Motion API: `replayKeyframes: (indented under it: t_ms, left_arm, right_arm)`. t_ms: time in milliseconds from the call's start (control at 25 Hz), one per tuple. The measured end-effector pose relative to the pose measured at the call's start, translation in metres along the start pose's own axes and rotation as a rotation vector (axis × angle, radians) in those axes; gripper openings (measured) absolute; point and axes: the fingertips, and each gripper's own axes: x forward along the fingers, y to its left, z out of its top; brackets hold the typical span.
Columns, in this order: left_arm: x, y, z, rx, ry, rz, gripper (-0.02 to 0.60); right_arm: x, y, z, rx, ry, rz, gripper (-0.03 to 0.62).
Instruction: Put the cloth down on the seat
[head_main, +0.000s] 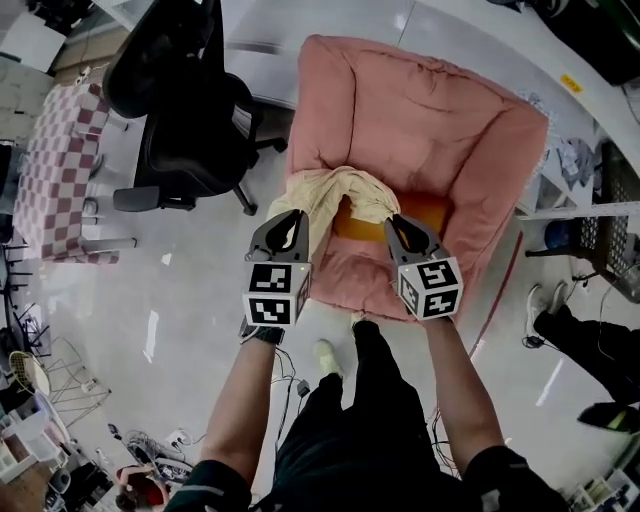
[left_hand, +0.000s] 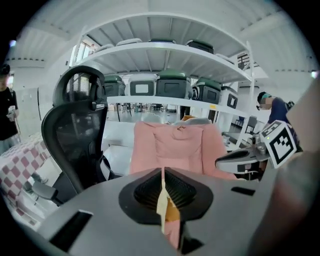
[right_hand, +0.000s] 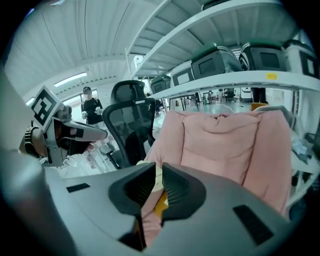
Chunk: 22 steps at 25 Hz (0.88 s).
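Cloth (head_main: 338, 193), cream-coloured and only one of it, hangs bunched between the two tongs over the front of the pink armchair (head_main: 430, 115), above its seat (head_main: 365, 272). Whether its sagging middle touches the seat I cannot tell from the head view. One orange cushion (head_main: 422, 212) lies on the seat just behind the cloth, partly covered by it.

Both forearms reach forward side by side from the bottom of the head view, the left forearm (head_main: 235, 410) and the right forearm (head_main: 462, 390) bare, a dark band on the left wrist. Each hand is tucked under its marker cube, and both tongs point ahead and downward at the chair, close to level with each other.

The left gripper (head_main: 290, 224) has its jaws drawn narrow onto a thin fold of the cloth, which shows as a pale strip pinched between the ribbed pads in the left gripper view. The right gripper (head_main: 404, 229) is likewise closed narrow on an edge of the cloth.

One black office chair (head_main: 185, 130) stands just left of the armchair, and one checked table cover (head_main: 58, 170) lies further left.
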Motion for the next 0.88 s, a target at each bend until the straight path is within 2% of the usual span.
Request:
replayKeyframes:
  t_ms: [200,880]
  left_arm:
    - [-0.049,-0.015,0.028,-0.047,-0.076,-0.05,0.009]
    - [-0.217,-0.052,0.107,-0.011,-0.313,-0.1,0.006]
  right_arm:
    - [-0.048,0.031,0.04,-0.012,-0.093,-0.014,0.021]
    - [-0.183,0.134,0.145,-0.073,-0.298,-0.028,0.008]
